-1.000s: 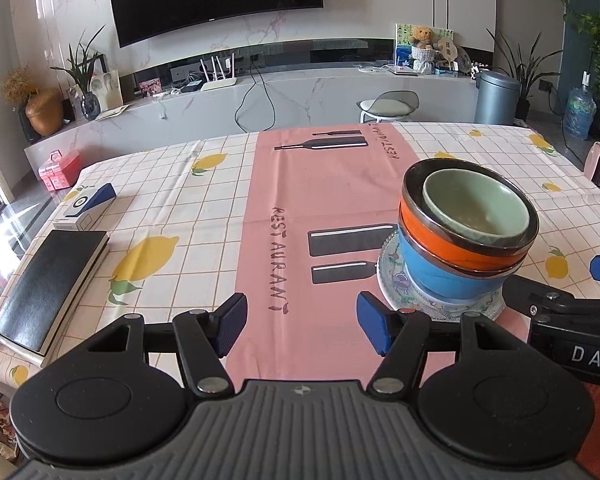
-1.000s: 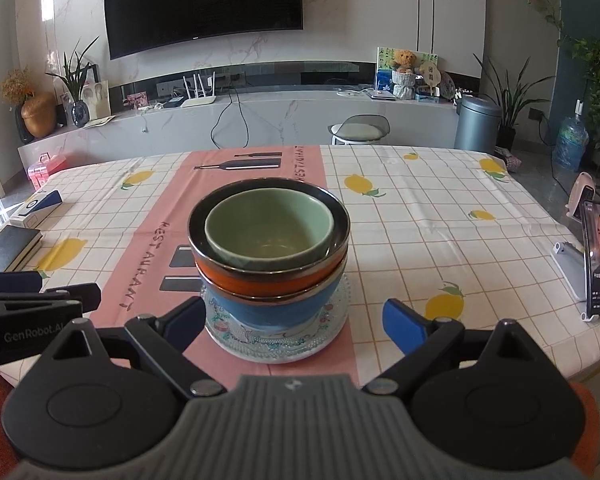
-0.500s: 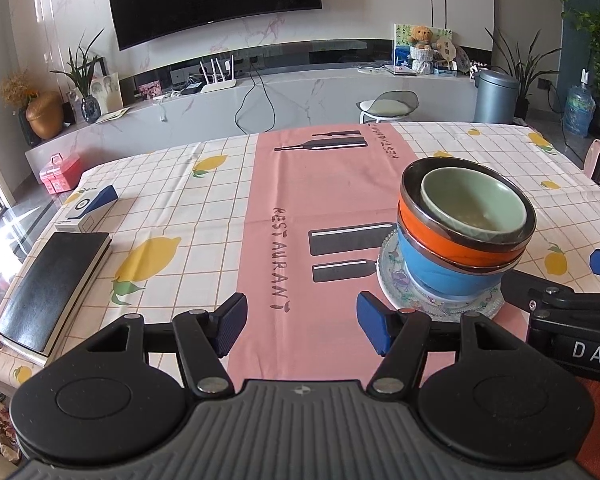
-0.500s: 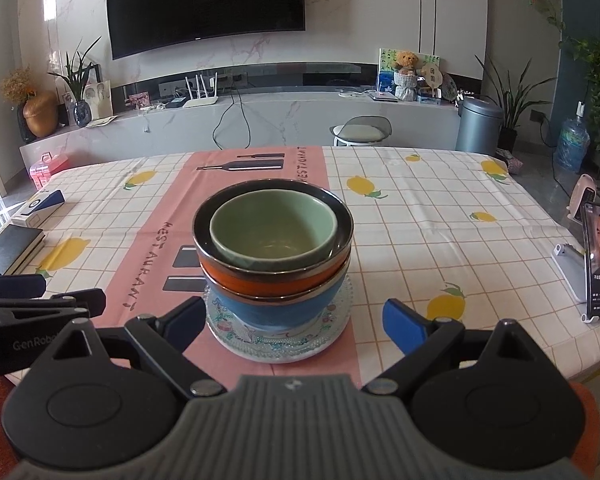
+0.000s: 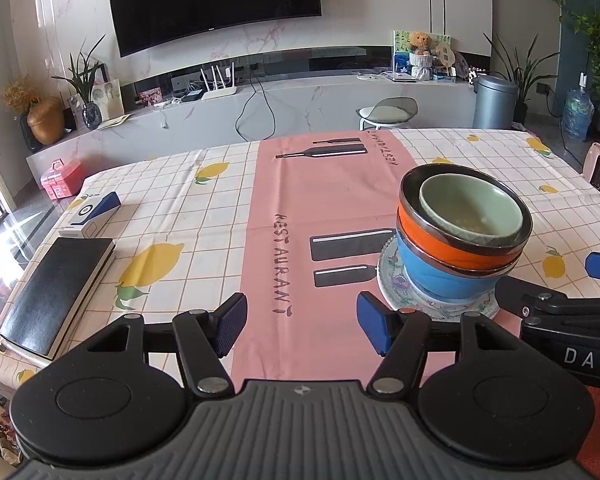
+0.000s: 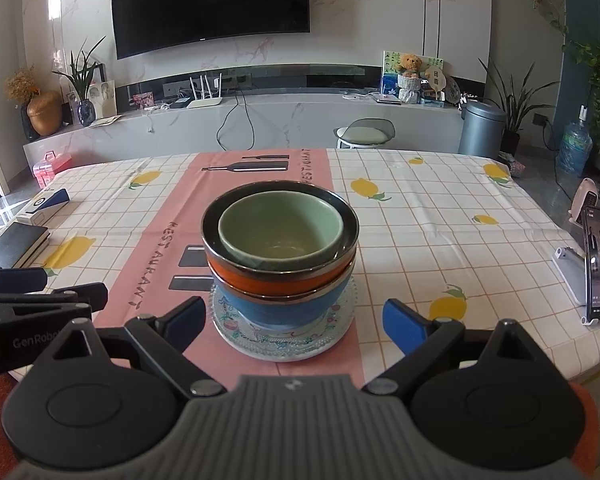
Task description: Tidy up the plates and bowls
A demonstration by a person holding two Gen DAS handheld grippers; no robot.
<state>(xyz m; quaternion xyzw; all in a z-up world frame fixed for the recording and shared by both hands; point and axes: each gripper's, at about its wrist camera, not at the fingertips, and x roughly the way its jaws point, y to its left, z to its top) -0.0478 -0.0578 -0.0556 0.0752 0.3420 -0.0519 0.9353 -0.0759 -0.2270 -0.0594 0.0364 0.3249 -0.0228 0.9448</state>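
A stack stands on the pink runner: a patterned glass plate at the bottom, then a blue bowl, an orange bowl with a metal rim, and a green bowl on top. The stack also shows at the right of the left wrist view, with the green bowl on top. My right gripper is open and empty, just in front of the plate, apart from it. My left gripper is open and empty, to the left of the stack.
A black notebook and a blue-white box lie at the table's left edge. A phone on a stand is at the right edge. The tablecloth covers the table.
Both grippers drifted slightly; the stack sits a little higher and nearer in the right wrist view. Nothing was grasped or released.
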